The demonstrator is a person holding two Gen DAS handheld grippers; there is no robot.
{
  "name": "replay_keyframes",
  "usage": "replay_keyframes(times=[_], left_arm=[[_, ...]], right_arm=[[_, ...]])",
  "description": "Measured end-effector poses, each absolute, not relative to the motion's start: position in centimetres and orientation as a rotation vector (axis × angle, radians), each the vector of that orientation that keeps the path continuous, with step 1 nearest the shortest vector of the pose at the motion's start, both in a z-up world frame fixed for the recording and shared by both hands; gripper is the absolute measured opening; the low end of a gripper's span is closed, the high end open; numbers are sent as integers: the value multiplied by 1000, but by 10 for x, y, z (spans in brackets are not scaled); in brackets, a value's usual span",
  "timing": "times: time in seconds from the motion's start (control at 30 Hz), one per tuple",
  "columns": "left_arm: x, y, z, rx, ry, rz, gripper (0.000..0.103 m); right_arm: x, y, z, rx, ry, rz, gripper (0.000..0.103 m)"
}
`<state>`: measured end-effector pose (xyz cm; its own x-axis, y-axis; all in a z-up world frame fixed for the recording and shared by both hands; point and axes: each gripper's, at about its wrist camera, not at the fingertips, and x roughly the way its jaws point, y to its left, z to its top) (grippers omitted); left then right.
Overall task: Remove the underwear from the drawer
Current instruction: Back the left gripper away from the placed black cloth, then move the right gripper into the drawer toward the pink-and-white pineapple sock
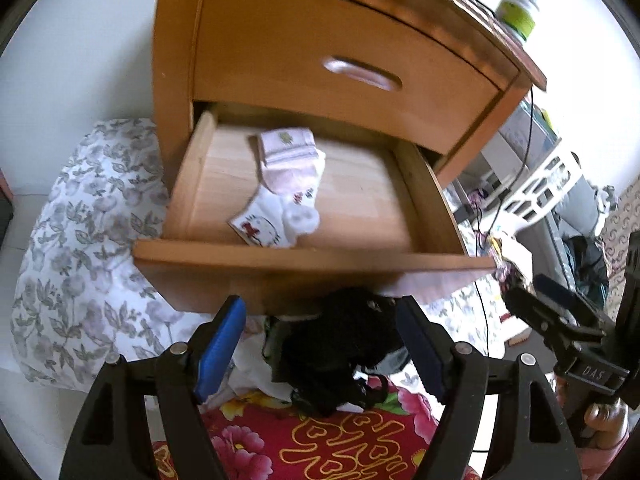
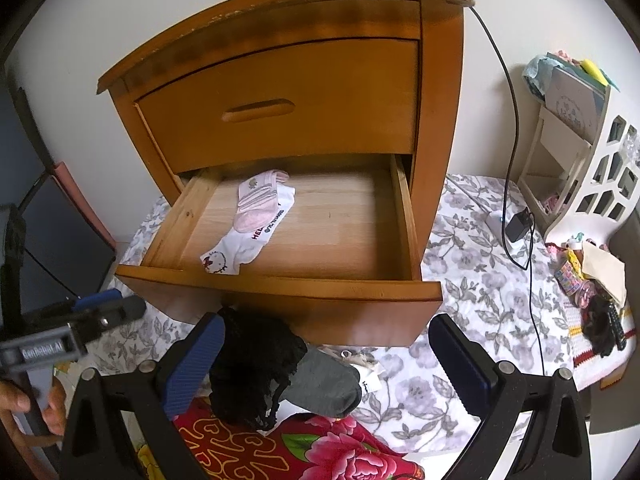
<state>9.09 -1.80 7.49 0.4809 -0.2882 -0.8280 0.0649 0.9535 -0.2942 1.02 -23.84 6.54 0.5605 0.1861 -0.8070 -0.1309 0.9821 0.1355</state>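
The nightstand's lower drawer (image 1: 312,258) (image 2: 280,284) is pulled out. Only white and pink socks (image 1: 284,184) (image 2: 256,216) lie on its wooden bottom. Black lace underwear (image 1: 336,348) (image 2: 256,364) lies crumpled on the bed just below the drawer front. My left gripper (image 1: 322,344) hovers over it, open, with a finger on each side and no grip on the cloth. My right gripper (image 2: 328,364) is open too, with the underwear beside its left finger. Each gripper shows in the other's view: the right gripper (image 1: 528,296) and the left gripper (image 2: 116,306).
A grey sock (image 2: 324,384) lies beside the underwear. A red flowered blanket (image 2: 320,452) lies over a grey floral sheet (image 2: 472,280). The upper drawer (image 2: 280,108) is closed. A black cable (image 2: 516,120) hangs down to a charger (image 2: 518,224). A white shelf (image 2: 576,168) stands at right.
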Motion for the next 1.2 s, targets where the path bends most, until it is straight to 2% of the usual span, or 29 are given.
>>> replay_keyframes(times=[0.2, 0.3, 0.33, 0.73, 1.2], left_arm=[[100, -7, 91, -227, 1007, -188, 79], [104, -2, 99, -227, 981, -159, 94], [106, 0, 102, -231, 966, -145, 95], [125, 18, 123, -268, 896, -51, 99], [135, 31, 118, -292, 791, -44, 99]], right_arm=[[17, -234, 70, 39, 946, 193, 103], [20, -231, 73, 28, 940, 200, 103], [21, -230, 74, 24, 938, 203, 103], [41, -214, 77, -28, 938, 240, 103], [69, -196, 69, -13, 944, 287, 103]])
